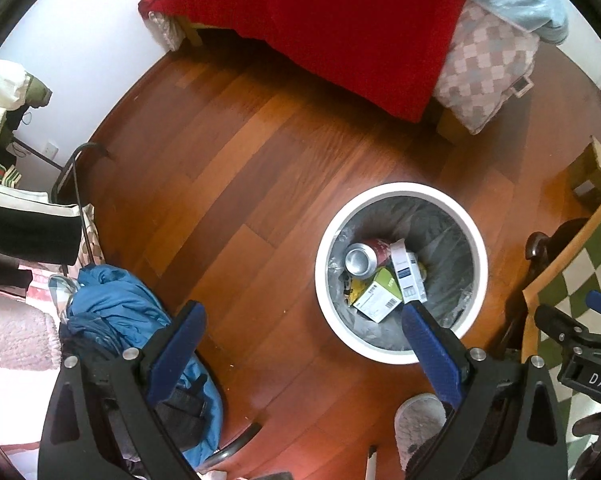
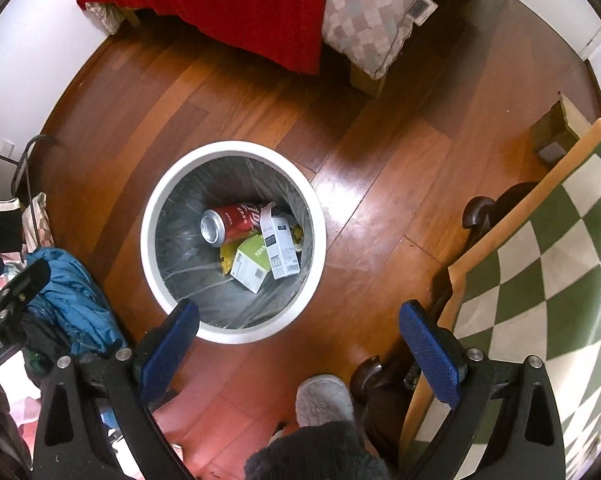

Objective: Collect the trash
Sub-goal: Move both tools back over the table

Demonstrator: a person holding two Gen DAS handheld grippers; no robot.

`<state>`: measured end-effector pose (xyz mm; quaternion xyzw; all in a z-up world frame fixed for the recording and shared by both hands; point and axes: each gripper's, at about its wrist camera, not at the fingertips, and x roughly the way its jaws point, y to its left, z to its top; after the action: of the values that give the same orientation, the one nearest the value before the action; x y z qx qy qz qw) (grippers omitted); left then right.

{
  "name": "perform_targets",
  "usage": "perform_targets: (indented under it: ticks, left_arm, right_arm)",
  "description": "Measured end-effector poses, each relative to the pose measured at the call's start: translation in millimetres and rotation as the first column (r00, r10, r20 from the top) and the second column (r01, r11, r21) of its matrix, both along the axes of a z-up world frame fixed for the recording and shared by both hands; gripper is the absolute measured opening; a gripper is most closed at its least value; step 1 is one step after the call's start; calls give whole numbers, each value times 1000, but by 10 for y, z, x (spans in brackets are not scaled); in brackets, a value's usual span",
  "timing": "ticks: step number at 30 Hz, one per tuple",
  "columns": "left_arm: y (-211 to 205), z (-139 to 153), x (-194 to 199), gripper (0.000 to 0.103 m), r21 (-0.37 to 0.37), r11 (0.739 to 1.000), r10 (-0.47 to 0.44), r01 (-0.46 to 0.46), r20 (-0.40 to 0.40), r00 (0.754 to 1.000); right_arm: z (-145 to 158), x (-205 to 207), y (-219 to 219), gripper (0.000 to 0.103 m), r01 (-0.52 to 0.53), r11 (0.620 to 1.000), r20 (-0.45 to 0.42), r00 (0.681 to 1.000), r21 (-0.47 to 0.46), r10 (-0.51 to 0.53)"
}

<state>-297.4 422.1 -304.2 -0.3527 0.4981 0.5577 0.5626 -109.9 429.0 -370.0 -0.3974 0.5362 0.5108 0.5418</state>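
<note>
A white round bin (image 1: 476,236) with a clear liner stands on the wooden floor; it also shows in the right wrist view (image 2: 320,236). Inside lie a red soda can (image 1: 364,257) (image 2: 230,224), a green and white box (image 1: 380,296) (image 2: 250,262) and a white carton (image 1: 408,272) (image 2: 280,246). My left gripper (image 1: 304,314) is open and empty, above the floor left of the bin, its right finger over the rim. My right gripper (image 2: 300,312) is open and empty, just right of the bin's near rim. The right gripper also shows in the left wrist view (image 1: 576,320).
A bed with a red blanket (image 1: 340,28) and checked quilt (image 2: 372,12) stands at the back. A blue jacket (image 1: 132,312) lies on the left. A green checked table (image 2: 548,280) is on the right, chair casters (image 2: 476,208) beneath it. A grey slipper (image 2: 324,400) is near.
</note>
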Motion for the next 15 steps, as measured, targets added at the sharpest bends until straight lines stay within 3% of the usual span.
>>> perform_targets:
  ticks: [15]
  left_arm:
    - [-761,970,-2,100,153,988,-22,8,87,996]
  right_arm:
    - [1260,203,-876,101,28,978,-71,997,206,-13]
